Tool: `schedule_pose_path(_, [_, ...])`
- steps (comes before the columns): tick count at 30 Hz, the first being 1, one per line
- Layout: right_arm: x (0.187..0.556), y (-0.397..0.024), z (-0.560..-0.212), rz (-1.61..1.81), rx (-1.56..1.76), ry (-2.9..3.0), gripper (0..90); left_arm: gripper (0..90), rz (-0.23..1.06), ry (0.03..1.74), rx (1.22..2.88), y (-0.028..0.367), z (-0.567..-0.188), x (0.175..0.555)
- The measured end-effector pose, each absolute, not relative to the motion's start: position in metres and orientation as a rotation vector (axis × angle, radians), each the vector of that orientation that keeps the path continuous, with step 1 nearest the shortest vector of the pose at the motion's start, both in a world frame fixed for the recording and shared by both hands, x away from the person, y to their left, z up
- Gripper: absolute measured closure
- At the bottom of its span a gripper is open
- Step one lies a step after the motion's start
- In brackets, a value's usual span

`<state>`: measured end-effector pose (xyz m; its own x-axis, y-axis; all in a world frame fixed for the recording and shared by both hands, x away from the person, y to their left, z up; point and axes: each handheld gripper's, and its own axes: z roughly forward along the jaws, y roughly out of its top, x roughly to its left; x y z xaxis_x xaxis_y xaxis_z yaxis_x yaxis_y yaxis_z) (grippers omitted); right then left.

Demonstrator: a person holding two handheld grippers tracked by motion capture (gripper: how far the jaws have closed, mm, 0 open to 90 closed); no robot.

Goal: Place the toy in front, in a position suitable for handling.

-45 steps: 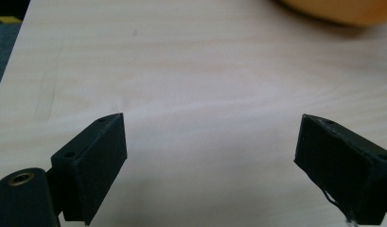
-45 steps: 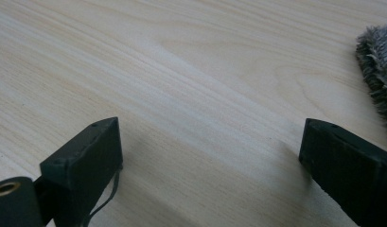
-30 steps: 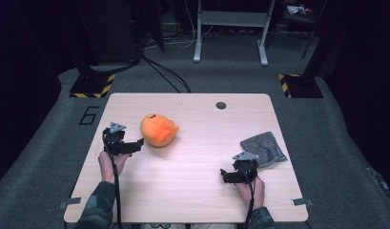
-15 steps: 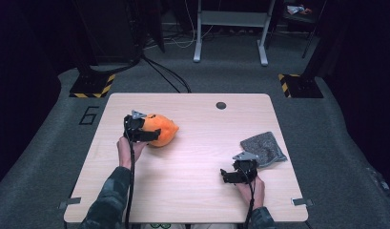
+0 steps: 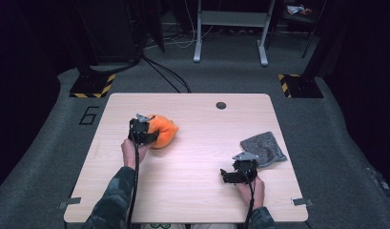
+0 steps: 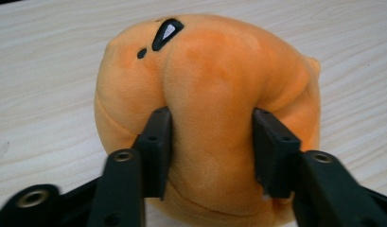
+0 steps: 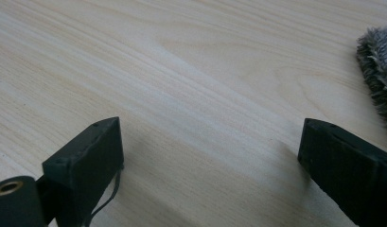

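Note:
An orange plush toy (image 5: pixel 165 131) with a black mark on it lies on the left half of the wooden table (image 5: pixel 192 191). My left gripper (image 5: pixel 146 135) is shut on it. Its jaws have just been closing, and in the left gripper view both pads (image 6: pixel 159 137) press dents into the plush (image 6: pixel 205 80) around a bulge of it. My right gripper (image 5: pixel 229 176) rests low over the table at the right front, open. Bare wood shows between its jaws in the right gripper view (image 7: pixel 210 132). A grey fuzzy cloth (image 5: pixel 263 148) lies just beyond and right of it.
A small dark round hole (image 5: pixel 221 105) sits near the table's far edge. The cloth's fringe (image 7: pixel 378 61) reaches into the right gripper view. Beyond the table, on grey carpet, stand yellow-black striped feet (image 5: pixel 93 86) and a white frame (image 5: pixel 230 33).
The left hand moved right and away to the plush, and its jaws closed on it. The right hand and the cloth kept still.

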<state>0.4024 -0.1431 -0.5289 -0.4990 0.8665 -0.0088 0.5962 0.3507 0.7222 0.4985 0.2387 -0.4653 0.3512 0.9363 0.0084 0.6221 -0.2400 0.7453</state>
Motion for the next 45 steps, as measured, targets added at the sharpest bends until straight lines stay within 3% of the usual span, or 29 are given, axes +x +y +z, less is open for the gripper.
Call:
schedule_pose_path(5, [0.402, -0.143, -0.529, 0.945, 1.282, 2.229, 6.6, 66.0, 0.628, 1.330, 1.950, 0.240, -0.465, 0.496])
schedule_pose_path(11, [0.402, -0.143, -0.529, 0.945, 1.281, 2.229, 6.6, 69.2, 0.632, 1.278, 1.906, 0.243, -0.459, 0.491])
schedule_pose_path(23, [0.402, -0.142, -0.529, 0.948, 1.291, 2.223, 6.6, 69.9, 0.581, 1.115, 1.885, 0.236, -0.443, 0.479])
schedule_pose_path(45, [0.403, -0.143, -0.529, 0.951, 1.288, 2.223, 6.6, 69.9, 0.368, 0.822, 1.928, 0.182, -0.433, 0.457])
